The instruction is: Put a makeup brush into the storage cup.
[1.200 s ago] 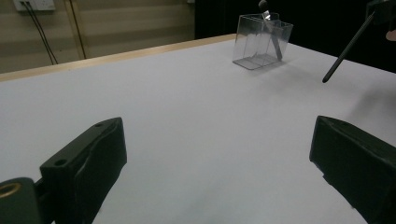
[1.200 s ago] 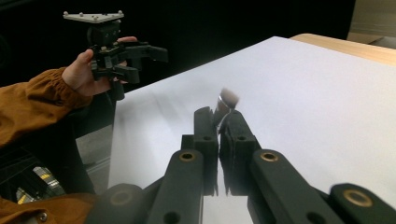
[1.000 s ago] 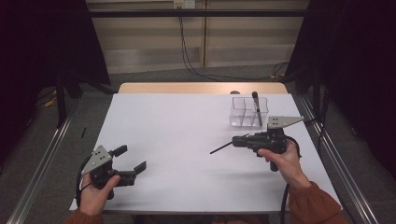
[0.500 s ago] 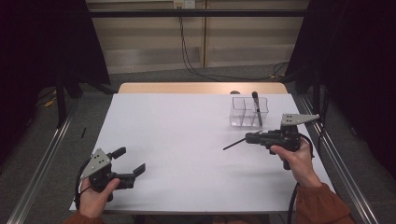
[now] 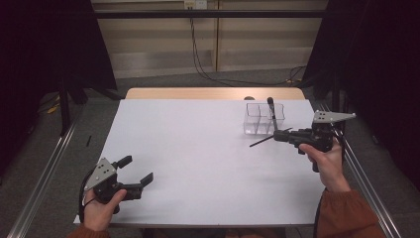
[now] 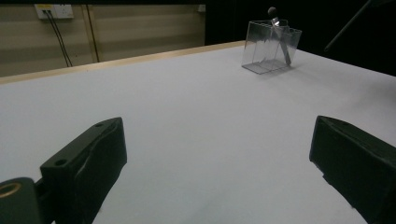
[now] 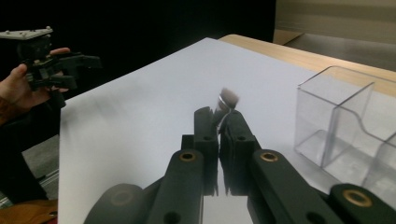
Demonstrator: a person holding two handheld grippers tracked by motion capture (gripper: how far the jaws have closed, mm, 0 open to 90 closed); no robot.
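Observation:
My right gripper (image 5: 278,138) hovers at the table's right side, just in front of a clear divided box (image 5: 257,120), shut on a thin black brush (image 5: 260,142) that juts out to the left. In the right gripper view the jaws (image 7: 218,119) pinch the brush's handle, its blurred bristle tip (image 7: 228,99) pokes out beyond them, and the box (image 7: 336,126) is close on the right. A second dark brush (image 5: 271,110) leans upright inside the box (image 6: 268,44). My left gripper (image 5: 137,169) stays at the front left, open with nothing between its jaws (image 6: 217,140).
The white table sheet (image 5: 198,144) ends at a wooden strip (image 5: 213,93) along the far edge. Metal rails (image 5: 44,168) run down both sides of the table. Dark curtains and trailing cables stand beyond it.
My right gripper has carried the brush to the right and slightly upward, closer to the clear box. The left gripper has stayed where it was.

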